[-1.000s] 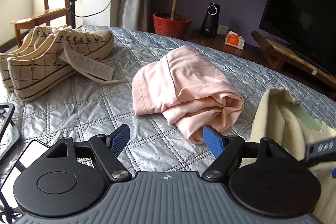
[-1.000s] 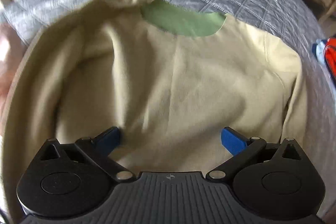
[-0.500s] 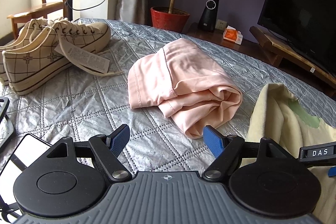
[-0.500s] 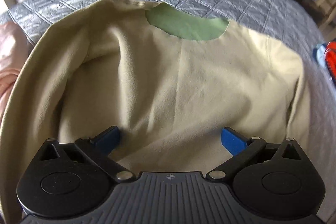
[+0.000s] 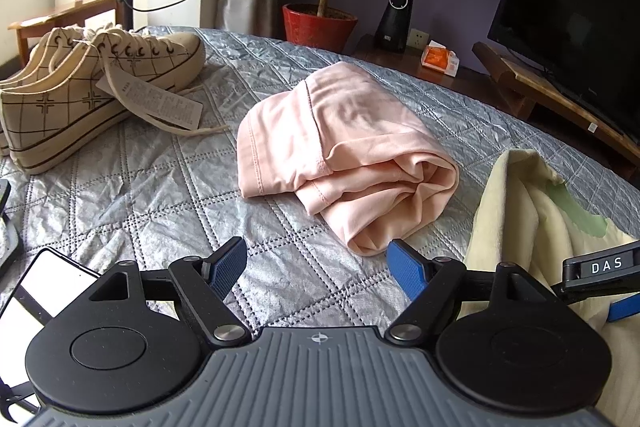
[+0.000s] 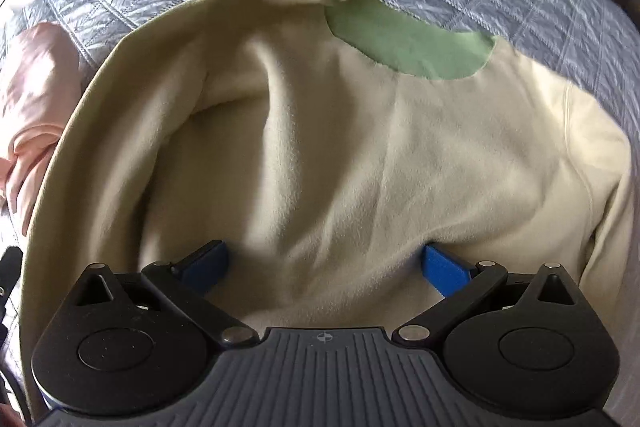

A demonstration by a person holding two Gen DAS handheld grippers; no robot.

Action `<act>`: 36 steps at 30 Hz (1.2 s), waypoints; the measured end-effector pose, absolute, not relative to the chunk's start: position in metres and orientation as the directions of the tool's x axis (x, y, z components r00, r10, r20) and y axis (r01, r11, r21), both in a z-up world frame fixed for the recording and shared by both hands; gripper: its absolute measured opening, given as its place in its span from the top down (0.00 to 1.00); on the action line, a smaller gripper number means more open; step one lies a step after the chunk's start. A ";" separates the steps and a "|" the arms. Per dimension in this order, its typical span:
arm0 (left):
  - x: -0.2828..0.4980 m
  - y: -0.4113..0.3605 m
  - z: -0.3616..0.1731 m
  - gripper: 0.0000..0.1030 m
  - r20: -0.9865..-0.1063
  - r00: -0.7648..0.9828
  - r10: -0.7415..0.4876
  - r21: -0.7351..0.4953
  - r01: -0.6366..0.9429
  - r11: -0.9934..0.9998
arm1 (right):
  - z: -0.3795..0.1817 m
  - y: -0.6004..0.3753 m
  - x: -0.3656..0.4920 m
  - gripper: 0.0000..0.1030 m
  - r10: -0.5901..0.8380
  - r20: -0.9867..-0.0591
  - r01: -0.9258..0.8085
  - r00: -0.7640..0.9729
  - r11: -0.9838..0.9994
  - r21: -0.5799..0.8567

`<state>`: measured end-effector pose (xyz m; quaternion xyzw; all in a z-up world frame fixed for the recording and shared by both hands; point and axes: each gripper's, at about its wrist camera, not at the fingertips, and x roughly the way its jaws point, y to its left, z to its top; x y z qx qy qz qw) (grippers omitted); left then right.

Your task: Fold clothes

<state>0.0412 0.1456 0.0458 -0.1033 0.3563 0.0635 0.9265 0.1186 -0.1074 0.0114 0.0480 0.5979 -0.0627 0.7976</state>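
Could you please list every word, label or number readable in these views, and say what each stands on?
"DAS": white letters on a black label on the right gripper.
Hang tag on the sneakers: printed lines, too small to read.
Orange packet, sticker on TV stand: unreadable.

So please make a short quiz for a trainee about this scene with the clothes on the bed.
1. True or false: the right gripper is shut on the cream top.
2. What lies beside the pink garment on the quilt? A) shoes B) a book C) a cup
3. Fill in: the patch at the cream top's neck is ____.

Key: 1. False, its jaws are open over the fabric. 2. A, the shoes. 3. Green.
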 end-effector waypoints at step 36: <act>0.043 0.142 0.043 0.20 -0.687 0.727 0.022 -0.157 -0.178 0.972 | 0.018 -0.054 0.108 0.00 -0.274 -0.888 0.034 0.369 0.959 -0.281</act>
